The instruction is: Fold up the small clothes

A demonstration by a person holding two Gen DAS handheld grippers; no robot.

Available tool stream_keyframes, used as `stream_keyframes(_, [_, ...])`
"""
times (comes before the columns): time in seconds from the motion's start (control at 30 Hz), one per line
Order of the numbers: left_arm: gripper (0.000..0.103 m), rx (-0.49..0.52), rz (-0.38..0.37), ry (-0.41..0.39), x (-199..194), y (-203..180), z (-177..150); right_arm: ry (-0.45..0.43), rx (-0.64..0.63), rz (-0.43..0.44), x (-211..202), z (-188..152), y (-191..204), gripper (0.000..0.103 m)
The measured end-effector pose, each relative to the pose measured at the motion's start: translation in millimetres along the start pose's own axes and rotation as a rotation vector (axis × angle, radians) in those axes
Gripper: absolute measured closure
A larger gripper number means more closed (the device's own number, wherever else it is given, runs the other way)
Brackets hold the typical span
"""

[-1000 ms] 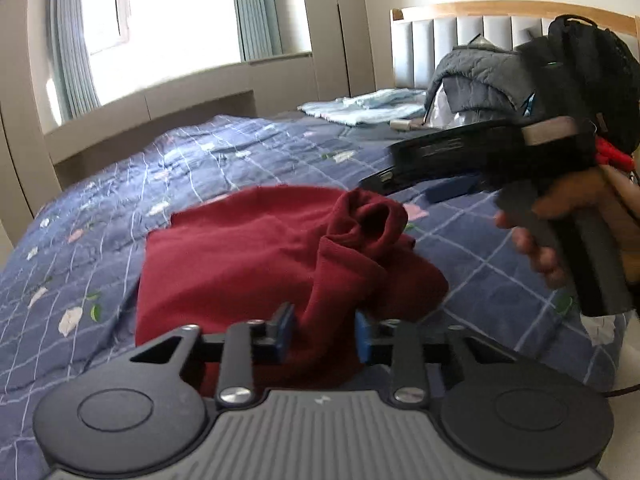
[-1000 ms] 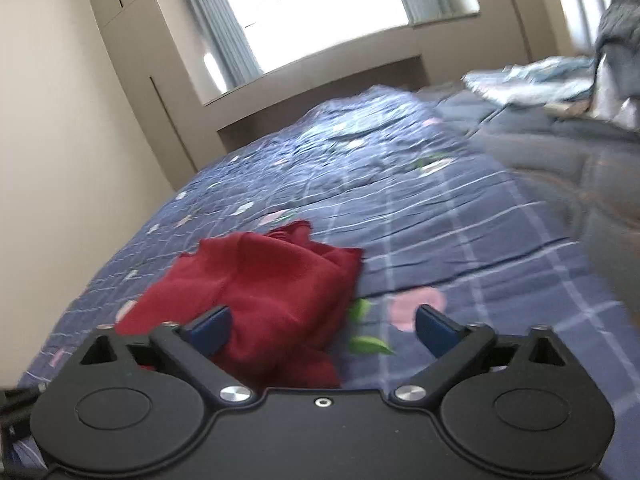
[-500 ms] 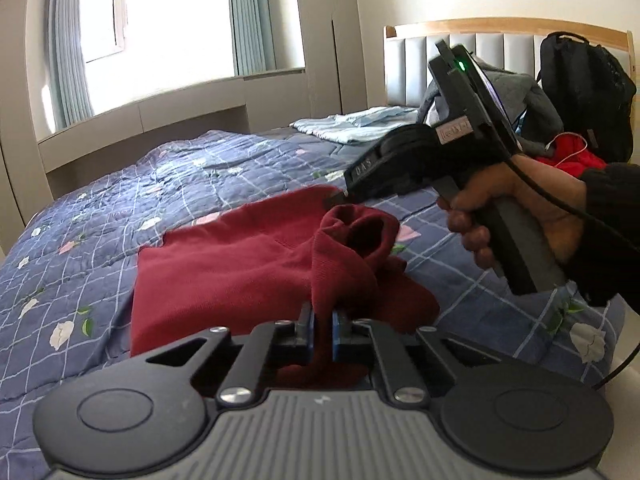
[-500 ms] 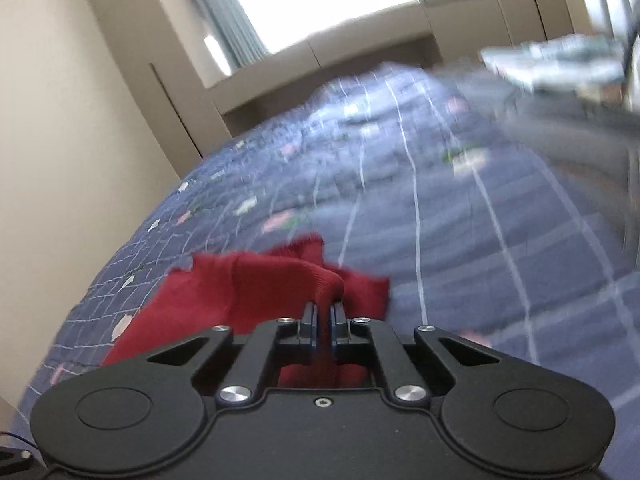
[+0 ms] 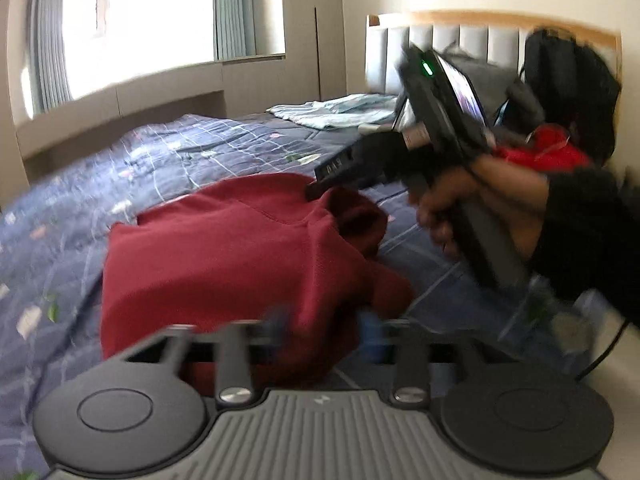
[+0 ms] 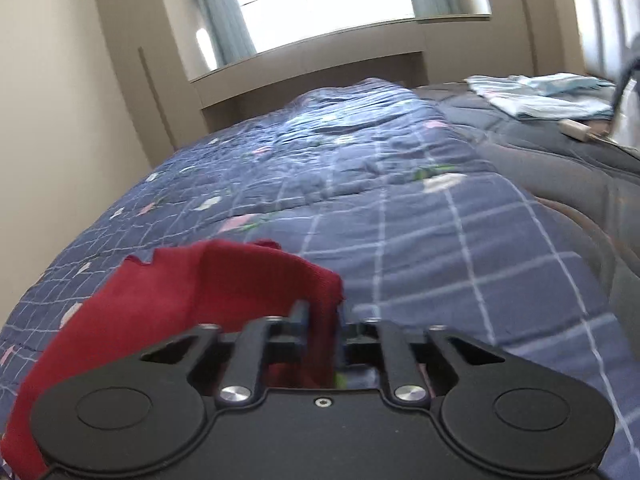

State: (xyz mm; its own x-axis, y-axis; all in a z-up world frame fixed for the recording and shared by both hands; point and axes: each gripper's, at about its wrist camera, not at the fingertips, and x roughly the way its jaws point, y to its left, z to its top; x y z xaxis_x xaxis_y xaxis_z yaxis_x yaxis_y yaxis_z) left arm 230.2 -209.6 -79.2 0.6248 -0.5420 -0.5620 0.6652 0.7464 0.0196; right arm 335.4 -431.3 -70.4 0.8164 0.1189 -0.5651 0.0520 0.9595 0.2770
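A dark red garment [image 5: 224,256] lies partly folded on the blue patterned bedspread [image 5: 120,168]. My left gripper [image 5: 324,326] is low at its near edge; the fingers are blurred and stand a little apart, with red cloth between them. My right gripper [image 6: 322,320] is shut on a raised fold of the red garment [image 6: 240,276] and holds it up off the bed. In the left wrist view the right gripper [image 5: 316,190] shows with its tip on the garment's bunched right side, held by a hand.
Light blue folded clothes [image 5: 332,112] lie near the padded headboard [image 5: 440,48]. A grey jacket, a black backpack [image 5: 568,80] and a red item [image 5: 548,152] sit at the bed's head. A window and a low ledge run along the far side.
My left gripper's fingers, shut on the cloth half a second ago, have parted. My right gripper stays shut on the cloth and has lifted the fold higher.
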Motion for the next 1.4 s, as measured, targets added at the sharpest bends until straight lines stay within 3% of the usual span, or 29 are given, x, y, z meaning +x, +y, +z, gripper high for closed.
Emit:
stream_keyframes(0.03, [0.029,-0.034,-0.013,-0.015,-6.1,4.7,0.2,-0.008,0.012,-0.012,-3.3,-1.4,-2.1,0.059])
stream_keyframes(0.07, [0.028,-0.063,-0.022,-0.022,-10.1,10.4,0.7,-0.018,0.022,-0.019,-8.2,-2.6,-3.8,0.055])
stream_keyframes(0.13, [0.019,-0.135,-0.035,-0.032,-20.3,23.9,2.1,-0.044,0.024,-0.038,-19.1,-3.8,-3.1,0.031])
stream_keyframes(0.17, [0.015,-0.180,-0.021,-0.041,-25.0,31.5,3.0,-0.064,0.015,-0.055,-26.1,-4.5,0.0,0.025])
stream_keyframes(0.23, [0.003,-0.285,0.038,-0.083,-34.6,49.0,3.9,-0.102,-0.012,-0.070,-39.1,-5.6,9.6,0.014])
stream_keyframes(0.33, [0.000,-0.422,0.163,-0.134,-38.2,74.2,5.6,-0.155,-0.062,-0.065,-58.0,-11.5,33.2,0.001])
stream_keyframes(0.43, [0.000,-0.534,0.293,-0.101,-27.8,96.3,5.8,-0.162,-0.097,-0.062,-67.4,-22.5,57.1,0.001])
stream_keyframes(0.53, [0.000,-0.602,0.348,-0.039,-13.1,113.6,-0.2,-0.163,-0.149,-0.071,-74.0,-38.8,81.5,0.001])
stream_keyframes(0.6, [0.000,-0.635,0.359,0.002,-4.2,121.1,-6.3,-0.166,-0.210,-0.116,-76.5,-51.6,93.8,0.001])
stream_keyframes(0.7, [0.001,-0.654,0.361,0.047,-0.7,123.4,-21.5,-0.164,-0.279,-0.267,-76.9,-70.6,99.7,0.001])
stream_keyframes(0.8, [0.000,-0.670,0.335,0.065,-0.1,124.7,-37.6,-0.133,-0.242,-0.339,-79.0,-86.1,87.1,0.001])
stream_keyframes(0.97, [0.000,-0.647,0.313,0.057,0.5,122.0,-53.3,-0.070,-0.072,-0.301,-77.9,-101.7,61.6,0.001])
stream_keyframes(1.1, [0.001,-0.662,0.316,0.048,-7.0,122.3,-42.9,-0.120,-0.030,-0.239,-86.6,-98.8,59.1,0.001])
stream_keyframes(1.3, [0.000,-0.639,0.337,-0.033,-9.6,137.2,-5.1,-0.226,-0.087,-0.205,-87.3,-58.3,60.1,0.001])
stream_keyframes(1.4, [0.000,-0.632,0.411,-0.010,15.0,152.0,18.5,-0.224,-0.143,-0.200,-56.9,-28.4,56.1,0.001])
